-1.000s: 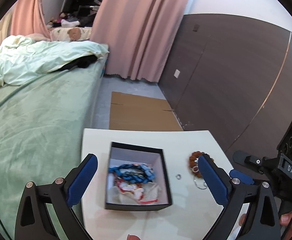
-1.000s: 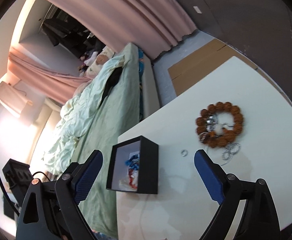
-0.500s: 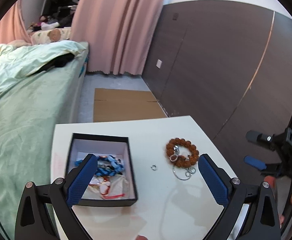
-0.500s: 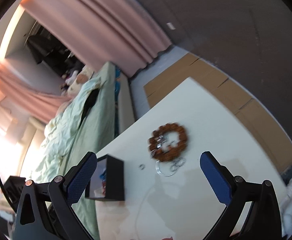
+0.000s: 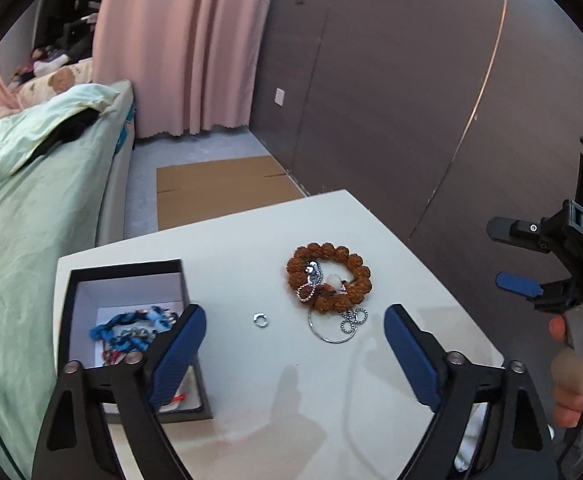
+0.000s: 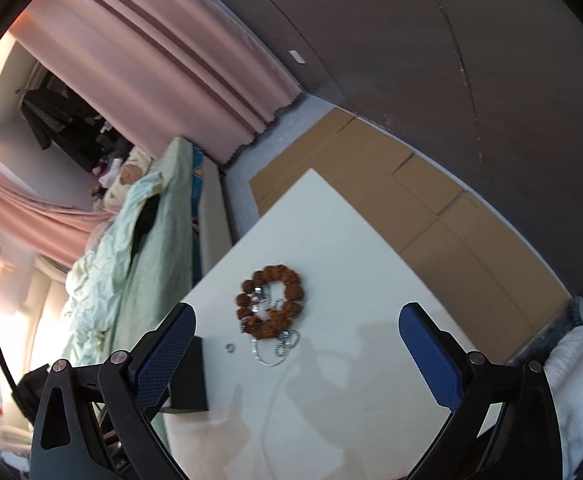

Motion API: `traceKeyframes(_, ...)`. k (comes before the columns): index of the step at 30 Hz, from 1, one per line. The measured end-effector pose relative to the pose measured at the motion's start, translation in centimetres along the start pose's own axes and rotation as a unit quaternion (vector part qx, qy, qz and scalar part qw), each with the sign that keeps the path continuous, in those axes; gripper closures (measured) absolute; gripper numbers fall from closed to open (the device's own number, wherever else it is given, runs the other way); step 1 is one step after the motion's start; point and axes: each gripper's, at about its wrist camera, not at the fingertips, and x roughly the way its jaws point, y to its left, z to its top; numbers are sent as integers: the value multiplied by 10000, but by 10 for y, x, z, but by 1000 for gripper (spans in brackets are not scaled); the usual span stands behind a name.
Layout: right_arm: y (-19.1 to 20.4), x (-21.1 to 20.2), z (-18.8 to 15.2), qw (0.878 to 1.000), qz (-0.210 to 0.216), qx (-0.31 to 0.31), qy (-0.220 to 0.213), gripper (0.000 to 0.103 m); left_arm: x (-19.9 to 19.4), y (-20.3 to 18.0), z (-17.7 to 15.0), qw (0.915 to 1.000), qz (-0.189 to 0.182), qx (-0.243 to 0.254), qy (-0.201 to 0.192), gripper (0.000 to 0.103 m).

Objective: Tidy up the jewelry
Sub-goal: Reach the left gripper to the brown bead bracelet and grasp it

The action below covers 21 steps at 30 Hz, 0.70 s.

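Note:
A brown bead bracelet (image 5: 328,276) lies on the white table (image 5: 275,392) with a silver chain and hoop (image 5: 333,326) tangled at it. A small silver ring (image 5: 260,319) lies to its left. A black open box (image 5: 127,312) at the left holds blue and red jewelry (image 5: 131,328). My left gripper (image 5: 293,356) is open and empty above the table, near the ring and bracelet. My right gripper (image 6: 297,354) is open and empty above the table; the bracelet (image 6: 271,306), the ring (image 6: 230,347) and the box (image 6: 189,376) lie before it.
A bed with a green cover (image 5: 19,220) runs along the table's left side. Flattened cardboard (image 5: 219,188) lies on the floor beyond the table. A dark panelled wall (image 5: 411,100) stands at the right, pink curtains (image 5: 179,40) behind. The right gripper's body and hand show in the left view (image 5: 571,272).
Both views have swung to the right. The left gripper now faces the ring and bracelet instead of the box. The bracelet has shifted toward the middle of the right view.

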Motion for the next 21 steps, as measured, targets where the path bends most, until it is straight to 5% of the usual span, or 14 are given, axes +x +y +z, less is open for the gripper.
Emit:
traceKeyframes(6,-9,14,5,9994,18,199,267,17,22,-10,4,9996,-140,62,253,33)
traceKeyframes(14,-27,28,12,9966,168,648,479,27,42,-16,12,9988,-173,98,457,49)
traceKeyframes(21,-35,31,14,9941,271,893,554,33,63,-16,39,9974,-20,62,720,53)
